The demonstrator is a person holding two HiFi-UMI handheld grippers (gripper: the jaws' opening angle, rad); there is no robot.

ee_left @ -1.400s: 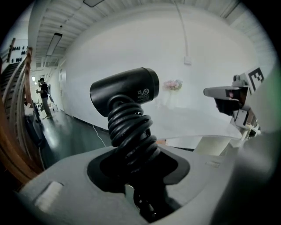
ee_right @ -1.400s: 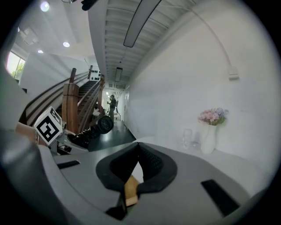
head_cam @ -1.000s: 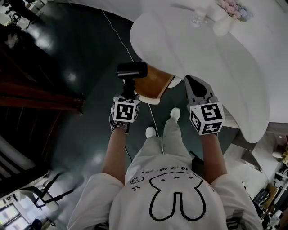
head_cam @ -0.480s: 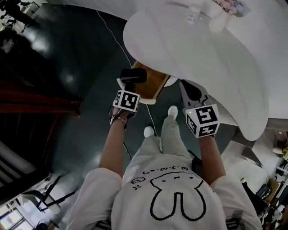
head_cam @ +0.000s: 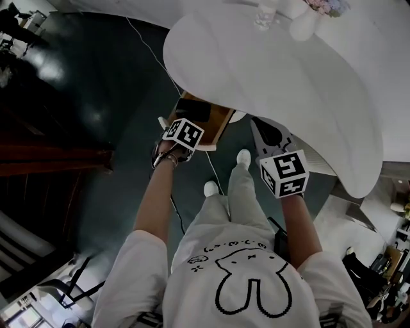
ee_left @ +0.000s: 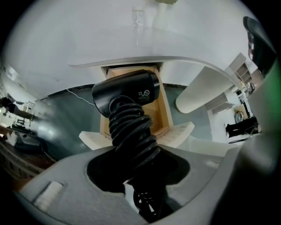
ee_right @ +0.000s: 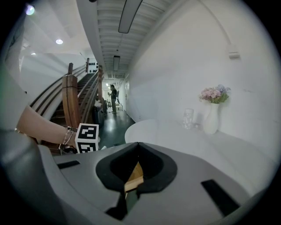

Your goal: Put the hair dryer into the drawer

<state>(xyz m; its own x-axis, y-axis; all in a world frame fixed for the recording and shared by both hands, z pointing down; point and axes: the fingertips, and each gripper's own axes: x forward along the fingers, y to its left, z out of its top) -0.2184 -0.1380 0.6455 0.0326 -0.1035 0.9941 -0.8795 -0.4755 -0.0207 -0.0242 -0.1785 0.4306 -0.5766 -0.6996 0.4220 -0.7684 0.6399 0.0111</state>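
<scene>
A black hair dryer (ee_left: 127, 93), its cord coiled round the handle, is held by the handle in my left gripper (ee_left: 138, 160), which is shut on it and points straight down. In the head view the hair dryer (head_cam: 192, 110) hangs just over the open wooden drawer (head_cam: 221, 122) under the white table (head_cam: 288, 77). The left gripper view shows the drawer (ee_left: 163, 112) directly beneath the dryer's head. My right gripper (head_cam: 257, 123) hovers to the right of the drawer, shut with nothing in it; in its own view the right gripper (ee_right: 138, 145) has its tips together.
A vase of flowers (head_cam: 301, 25) and a glass (head_cam: 264, 16) stand on the table's far side. A thin cable (head_cam: 154, 48) runs across the dark floor. A wooden staircase (head_cam: 38, 147) lies at the left. The person's feet (head_cam: 211, 188) are close behind the drawer.
My left gripper has come down with the hair dryer and turned, so the dryer now hangs low over the drawer. The right gripper has sunk a little.
</scene>
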